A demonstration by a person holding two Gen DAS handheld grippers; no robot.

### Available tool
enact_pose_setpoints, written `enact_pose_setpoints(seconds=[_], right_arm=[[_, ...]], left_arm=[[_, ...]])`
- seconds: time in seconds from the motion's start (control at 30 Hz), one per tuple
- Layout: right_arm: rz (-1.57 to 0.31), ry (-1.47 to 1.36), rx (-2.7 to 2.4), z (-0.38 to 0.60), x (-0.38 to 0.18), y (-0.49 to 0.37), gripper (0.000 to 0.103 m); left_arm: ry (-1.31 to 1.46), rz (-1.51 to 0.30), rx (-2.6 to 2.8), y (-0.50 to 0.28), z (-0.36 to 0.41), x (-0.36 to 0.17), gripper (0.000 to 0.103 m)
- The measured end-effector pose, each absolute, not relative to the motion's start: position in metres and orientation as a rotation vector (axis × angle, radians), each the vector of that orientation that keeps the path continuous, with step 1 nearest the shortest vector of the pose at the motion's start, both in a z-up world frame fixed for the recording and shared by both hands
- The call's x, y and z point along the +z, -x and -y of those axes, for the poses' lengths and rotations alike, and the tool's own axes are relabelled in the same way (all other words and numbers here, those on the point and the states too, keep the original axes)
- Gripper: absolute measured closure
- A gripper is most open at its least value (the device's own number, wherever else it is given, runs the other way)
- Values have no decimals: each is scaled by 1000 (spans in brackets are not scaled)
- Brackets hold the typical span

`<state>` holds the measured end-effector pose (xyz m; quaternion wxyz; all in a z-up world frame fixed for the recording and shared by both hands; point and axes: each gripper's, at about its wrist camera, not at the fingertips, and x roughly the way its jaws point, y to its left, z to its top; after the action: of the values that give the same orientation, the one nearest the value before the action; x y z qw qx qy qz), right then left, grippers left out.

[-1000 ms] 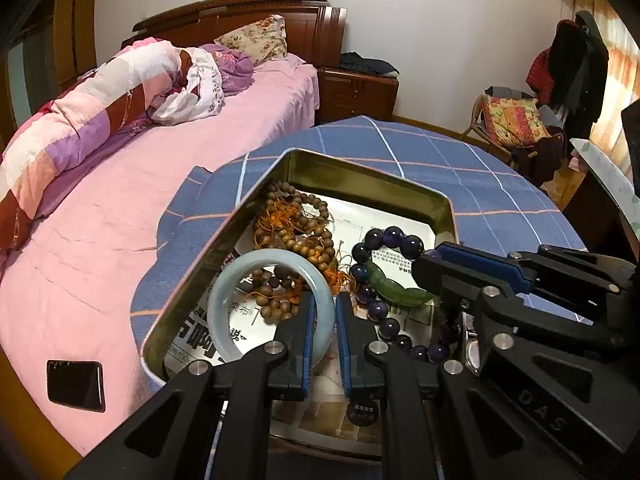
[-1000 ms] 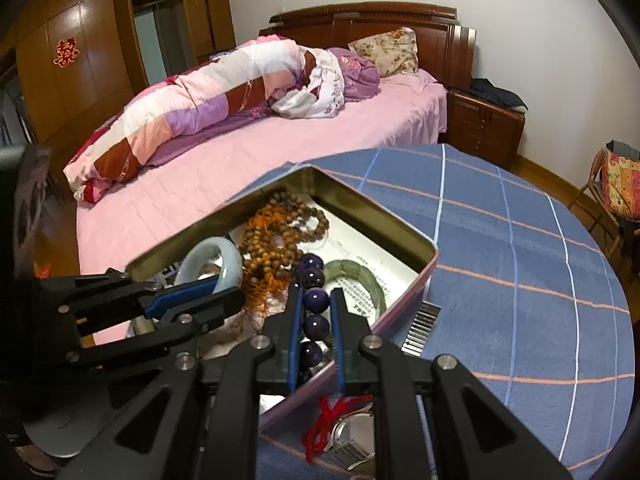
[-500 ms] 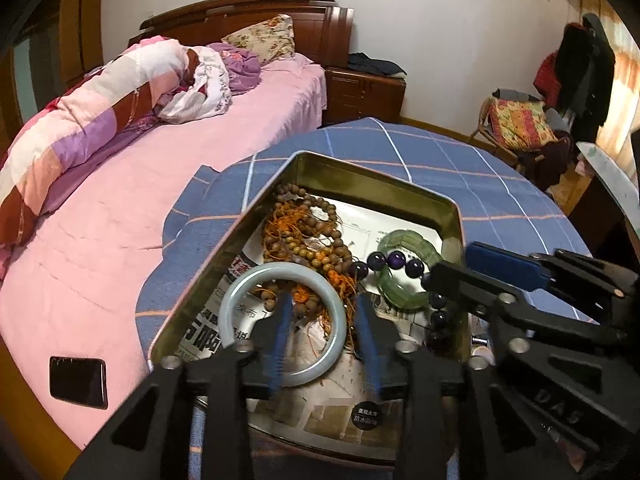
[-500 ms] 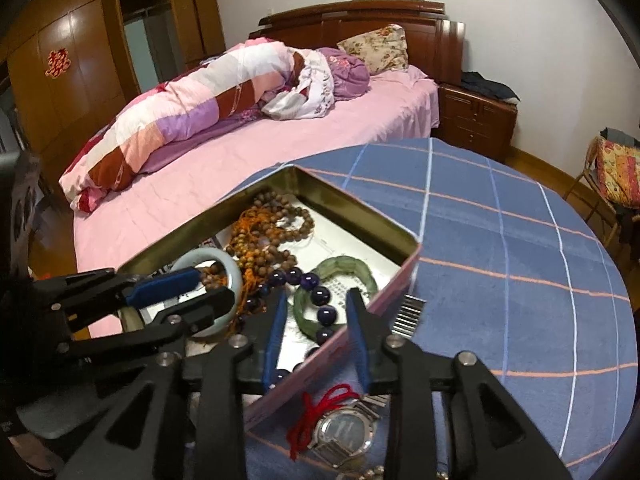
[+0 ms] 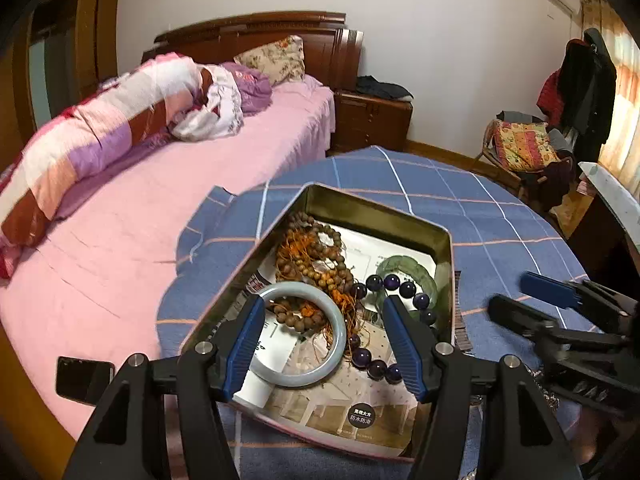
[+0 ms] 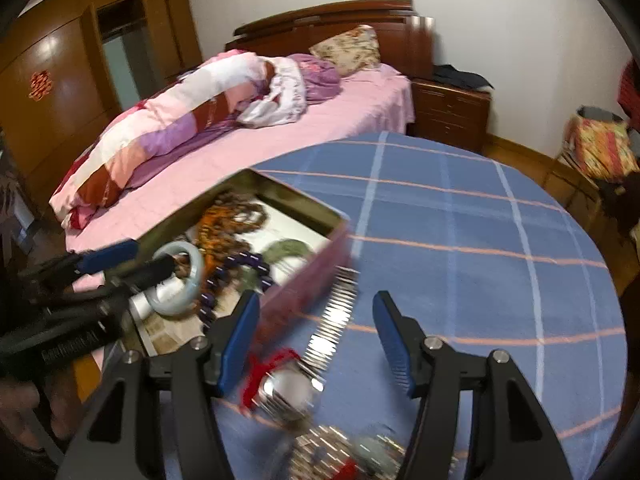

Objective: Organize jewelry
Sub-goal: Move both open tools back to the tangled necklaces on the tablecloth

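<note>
One pale bangle (image 5: 298, 334) between left tongs (image 5: 324, 330)

The blue cloth (image 6: 460, 240) lies bare to the right and far side. On the left the tin (image 5: 376, 216), crowded with beads (image 5: 316, 256), blocks passage; a watch (image 6: 288, 392) sits near.

An open tin (image 5: 372, 216) holds a pale bangle (image 5: 316, 336), wooden beads (image 5: 316, 256) (tangled with orange cord), dark purple beads (image 5: 392, 282) and a green bangle (image 5: 408, 272); a metal-strapped watch (image 6: 288, 392) lies just outside.
</note>
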<state>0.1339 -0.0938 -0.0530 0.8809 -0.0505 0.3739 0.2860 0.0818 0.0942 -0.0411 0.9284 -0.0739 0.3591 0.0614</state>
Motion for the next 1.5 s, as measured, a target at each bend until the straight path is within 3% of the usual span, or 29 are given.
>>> enact_pose_setpoints(seconds=[0.1,0.47,0.93,1.07,1.43,1.5], right_arm=[[-771,108,549,121,-52,-128,35],[-831,91,437,192,-78,-103,35],[-804,138,450,199,-83,-76,35],[-803,152,456,198,-87,-72,35],[-792,153,446,196,-87,-70,31],[-791,151,445,197,-87,-71,31]], left_arm=[[126,-722,120,-77,-84,-37,42],[45,-759,64,-68,-38,-45,42],[-60,-787,-44,-42,25,-46,42],[-74,-842,-78,-44,34,-60,63],[-77,-943,-116,-46,43,-80,64],[-63,-962,-120,-48,42,-84,71]])
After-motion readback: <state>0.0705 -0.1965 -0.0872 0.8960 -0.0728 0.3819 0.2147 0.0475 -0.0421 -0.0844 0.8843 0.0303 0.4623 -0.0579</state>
